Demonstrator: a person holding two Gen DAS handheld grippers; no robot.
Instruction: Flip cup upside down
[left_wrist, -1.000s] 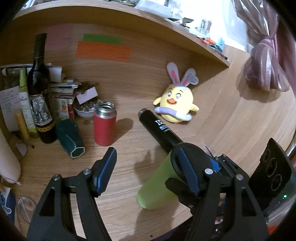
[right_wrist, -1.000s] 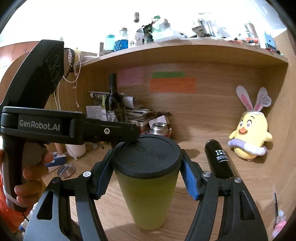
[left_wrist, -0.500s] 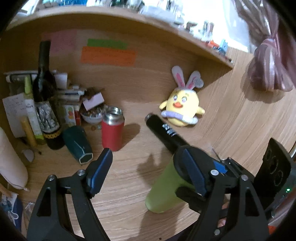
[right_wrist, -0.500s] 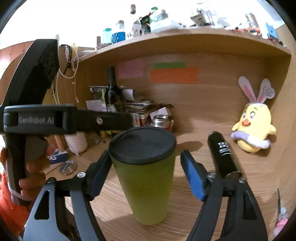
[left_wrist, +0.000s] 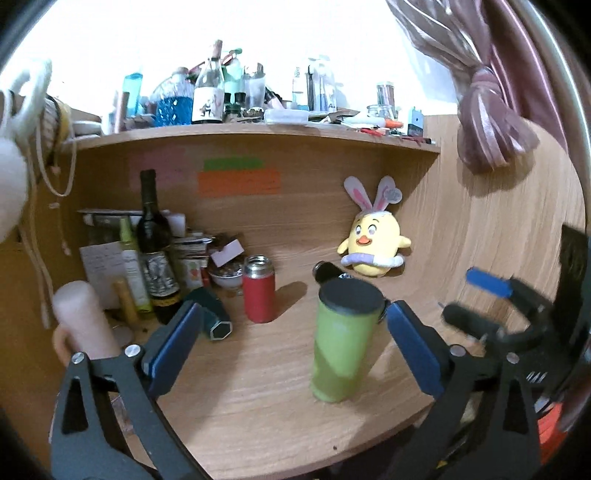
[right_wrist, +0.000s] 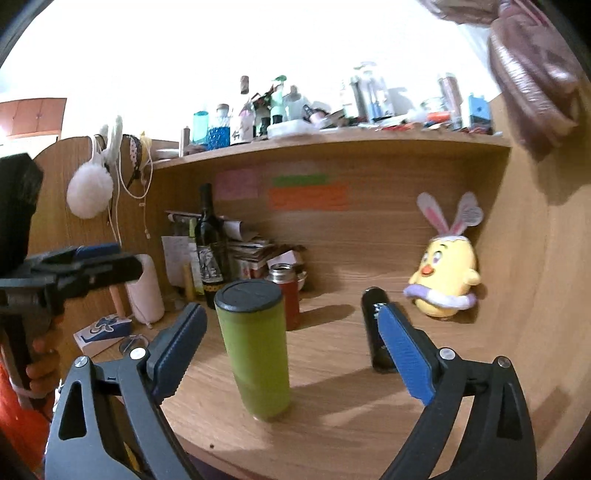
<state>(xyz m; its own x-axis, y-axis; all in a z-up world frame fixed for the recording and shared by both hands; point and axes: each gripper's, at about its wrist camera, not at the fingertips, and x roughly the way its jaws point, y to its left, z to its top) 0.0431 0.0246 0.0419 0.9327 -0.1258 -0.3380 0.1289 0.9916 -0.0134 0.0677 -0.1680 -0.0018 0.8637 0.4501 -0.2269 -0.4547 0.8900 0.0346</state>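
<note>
The tall lime-green cup with its black flat end up (right_wrist: 255, 347) stood alone on the wooden desk (right_wrist: 332, 424). The right tool (right_wrist: 291, 345) gaped wide, empty, cup at eleven o'clock. The left tool (left_wrist: 291, 345) spread wide too, gripping nothing, cup at one o'clock.

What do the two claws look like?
Both look alike. The left claw and right claw have black triangle-shaped arms with cut-out holes and silver screws. The fingers wear blue ribbed pads. The person's hand wraps a black handle.
</note>
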